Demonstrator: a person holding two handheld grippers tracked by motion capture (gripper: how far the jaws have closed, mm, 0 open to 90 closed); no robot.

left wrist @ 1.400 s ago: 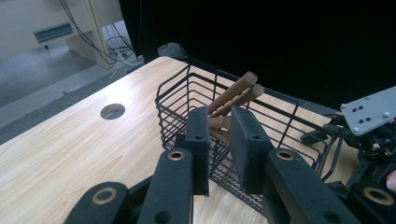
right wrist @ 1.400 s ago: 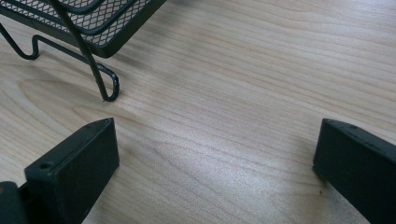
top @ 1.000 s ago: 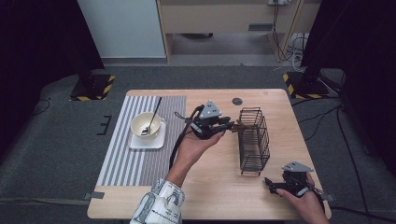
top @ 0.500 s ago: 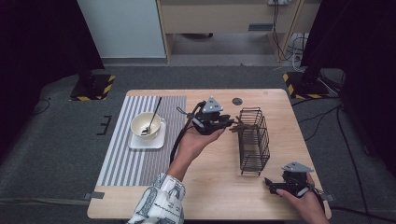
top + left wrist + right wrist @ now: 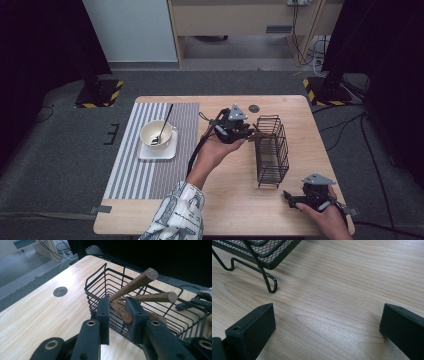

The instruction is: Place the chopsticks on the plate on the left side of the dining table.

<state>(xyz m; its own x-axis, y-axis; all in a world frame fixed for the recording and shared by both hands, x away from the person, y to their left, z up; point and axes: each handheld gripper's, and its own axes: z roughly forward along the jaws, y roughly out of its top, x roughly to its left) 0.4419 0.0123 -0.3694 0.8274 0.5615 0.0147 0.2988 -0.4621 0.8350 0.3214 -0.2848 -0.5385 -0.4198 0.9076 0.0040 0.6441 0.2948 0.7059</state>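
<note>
We saw a wooden stick (image 5: 120, 311) clamped in the left hand-held gripper (image 5: 117, 315), its end over the wire rack (image 5: 272, 150) near the desk's (image 5: 310, 125) right edge. The right hand-held gripper (image 5: 327, 327) gaped open, empty, at the near right corner.

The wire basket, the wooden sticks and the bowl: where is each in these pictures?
wire basket (image 5: 272, 150), high view, on its side bars.
wooden sticks (image 5: 140, 281), left gripper view, on the upper stick's shaft, near its round end.
bowl (image 5: 150, 134), high view, on its inner wall left of the spoon.
</note>
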